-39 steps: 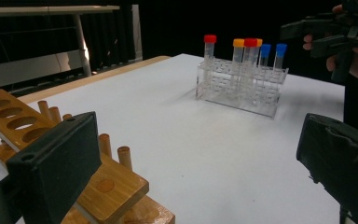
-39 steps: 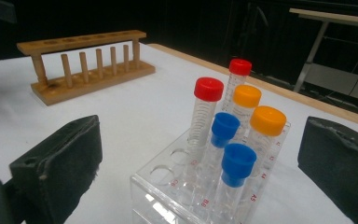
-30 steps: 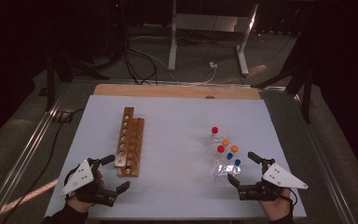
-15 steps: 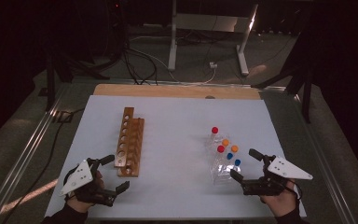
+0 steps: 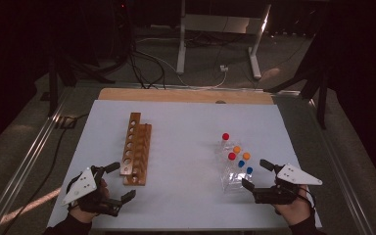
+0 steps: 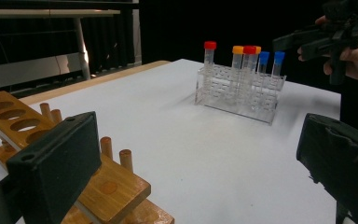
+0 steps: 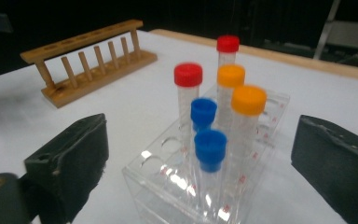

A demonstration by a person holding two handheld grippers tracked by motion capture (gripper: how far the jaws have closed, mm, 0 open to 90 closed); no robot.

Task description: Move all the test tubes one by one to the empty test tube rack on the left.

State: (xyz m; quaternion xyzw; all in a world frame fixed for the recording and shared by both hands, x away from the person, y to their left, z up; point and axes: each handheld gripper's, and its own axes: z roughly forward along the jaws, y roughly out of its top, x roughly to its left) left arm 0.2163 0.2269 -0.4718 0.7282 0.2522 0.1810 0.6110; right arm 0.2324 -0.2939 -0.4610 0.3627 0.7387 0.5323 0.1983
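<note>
A clear plastic rack (image 5: 232, 178) at the table's front right holds several capped tubes: two red (image 5: 231, 156), two orange (image 5: 236, 149), two blue (image 5: 249, 170). My right gripper (image 5: 254, 173) sits just right of it, open. Its jaws have just been closing a little, and in the right gripper view (image 7: 203, 163) the rack's near end (image 7: 168, 186) stands between them untouched. An empty wooden tube rack (image 5: 136, 147) lies at the left. My left gripper (image 5: 123, 180) is open beside its near end, with nothing held between the fingers (image 6: 56, 163).
The white table top (image 5: 186, 205) ends in a wooden strip (image 5: 186, 95) at the far edge. Metal rails run along both sides. Cables and a stand's legs lie on the floor beyond. The right hand and its gripper (image 6: 317, 39) show in the left gripper view.
The right gripper has shifted slightly beside the clear rack and its grey plate has levelled out. The left gripper and both racks have stayed where they were.
</note>
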